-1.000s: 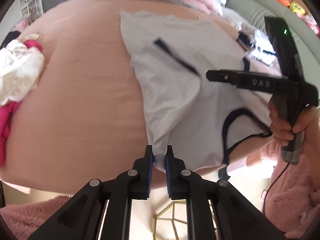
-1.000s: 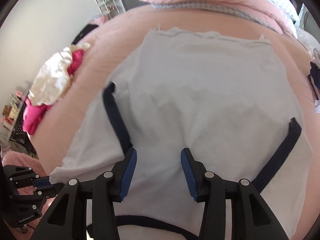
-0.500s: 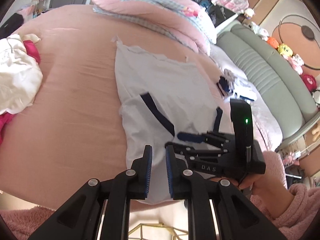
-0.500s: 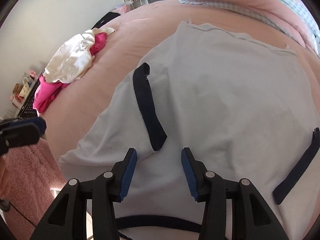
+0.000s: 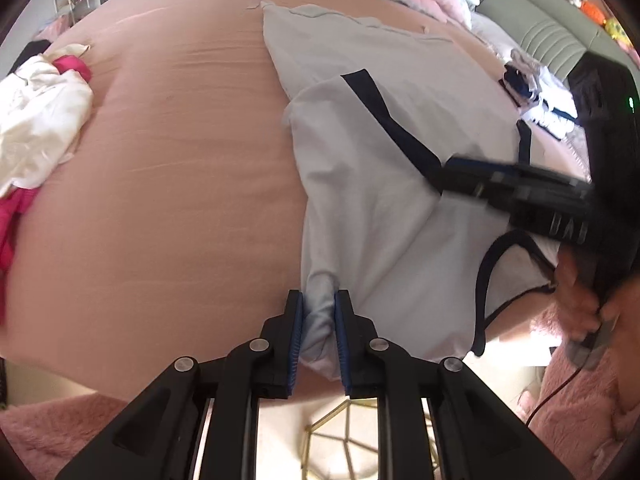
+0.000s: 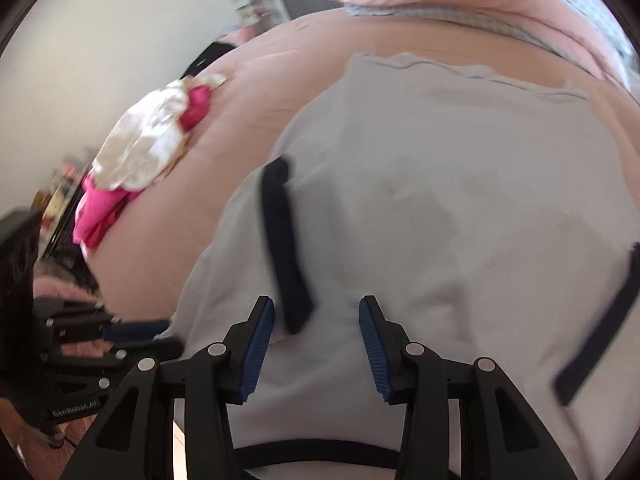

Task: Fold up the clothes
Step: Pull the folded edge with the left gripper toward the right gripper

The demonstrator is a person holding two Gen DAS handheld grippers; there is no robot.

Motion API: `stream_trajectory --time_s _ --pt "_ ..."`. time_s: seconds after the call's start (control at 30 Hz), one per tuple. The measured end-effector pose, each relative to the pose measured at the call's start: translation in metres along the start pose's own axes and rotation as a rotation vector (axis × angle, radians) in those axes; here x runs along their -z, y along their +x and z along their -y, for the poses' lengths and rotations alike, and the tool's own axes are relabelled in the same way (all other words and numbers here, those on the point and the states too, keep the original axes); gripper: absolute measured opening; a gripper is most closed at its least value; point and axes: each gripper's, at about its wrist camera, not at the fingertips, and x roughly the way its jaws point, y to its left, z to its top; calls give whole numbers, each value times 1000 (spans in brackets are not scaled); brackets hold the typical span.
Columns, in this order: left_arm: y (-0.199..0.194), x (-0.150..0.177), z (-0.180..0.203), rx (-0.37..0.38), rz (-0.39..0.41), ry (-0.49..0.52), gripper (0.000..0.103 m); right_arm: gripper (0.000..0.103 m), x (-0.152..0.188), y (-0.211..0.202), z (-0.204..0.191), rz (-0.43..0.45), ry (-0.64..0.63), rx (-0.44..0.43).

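Bed (image 5: 160, 160): covered in a peach-pink sheet, filling most of both views.
Garment (image 5: 380, 200): pale grey top with navy trim, spread on the bed's right half, left side folded inward so one navy strap (image 5: 388, 120) lies diagonally across the body.
Left claw (image 5: 316, 320): clamped on a bunched corner of the garment at the bed's near edge, fabric pinched between the blue pads (image 5: 296, 340); jaws narrow, having eased apart slightly in the last second.
Right claw (image 6: 316, 344): released, pads standing apart just over the garment, nothing pinched; lower end of the navy strap (image 6: 286, 248) just beyond the gap.
Left-wrist view only: right claw (image 5: 452, 172) seen from the side, tips at the strap's lower end; a hand (image 5: 580, 300) on its handle, pink fluffy sleeve (image 5: 580, 420) below; green light on the device; grey-green sofa (image 5: 552, 32) beyond the bed; gold wire frame (image 5: 344, 436) on the floor beneath.
Right-wrist view only: second navy strap (image 6: 600, 328) at the garment's right edge; ruffled far hem (image 6: 460, 68); left claw (image 6: 136, 336) blurred at lower left, at the garment's corner.
Both views: heap of white and hot-pink clothes (image 5: 36, 120) well apart from the garment at the bed's left; rolled pink quilt (image 6: 460, 0) across the far end.
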Motion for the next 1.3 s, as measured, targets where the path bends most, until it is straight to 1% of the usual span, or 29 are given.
stream_trajectory --time_s 0.03,0.07,0.17,0.23,0.3,0.37,0.4,0.47,0.53,0.63,0.73,0.8,0.87,0.93,0.97,1.03,1.07,1.1,1.17,1.23,1.27,1.3 --pt "-6 -3 1 6 28 0 14 44 -3 -7 8 27 29 8" --pt "-12 -7 4 29 64 0 14 45 -4 -12 16 49 55 12" --pt "-15 -23 13 69 129 -7 14 45 -5 -11 31 47 105 11" --pt "-3 -35 19 69 117 12 14 45 -5 -6 35 33 112 5" --pt "12 -45 24 82 91 23 14 45 -6 -4 29 43 92 -8" --pt "25 -47 23 81 55 30 14 45 -8 -1 21 39 59 -51" --pt "31 -47 23 79 36 34 14 45 -9 3 16 35 39 -56" --pt "31 -42 22 80 37 37 14 45 -8 10 12 24 10 -43" --pt "33 -44 18 102 29 9 14 45 -8 13 9 9 -6 -54" --pt "36 -45 12 131 20 -28 14 45 -5 11 3 -64 -70 -107" --pt "35 -45 16 113 24 -11 14 45 4 8 -6 -123 -171 -84" --pt "34 -43 20 92 27 9 14 45 9 5 -7 -160 -185 -69" --pt "35 -44 20 91 26 7 14 45 11 1 -6 -191 -198 -54" --pt "35 -48 24 85 26 9 14 45 11 -3 -5 -208 -219 -13" --pt "33 -50 26 76 27 13 14 45 10 -6 -2 -198 -214 15" --pt "22 -48 31 60 67 40 14 45 6 -13 5 -139 -167 25" --pt "21 -49 33 66 73 50 14 45 4 -16 9 -106 -138 24" --pt "22 -49 34 76 75 59 14 45 1 -18 13 -66 -96 2" --pt "23 -51 37 95 78 78 14 45 -4 -12 15 -21 -41 -38" --pt "34 -51 36 79 40 81 14 45 -8 3 15 -7 -14 -52" --pt "40 -51 34 72 19 74 14 45 -10 12 14 -19 -16 -51" --pt "43 -52 33 82 16 58 14 46 -10 17 12 -28 -26 -57"
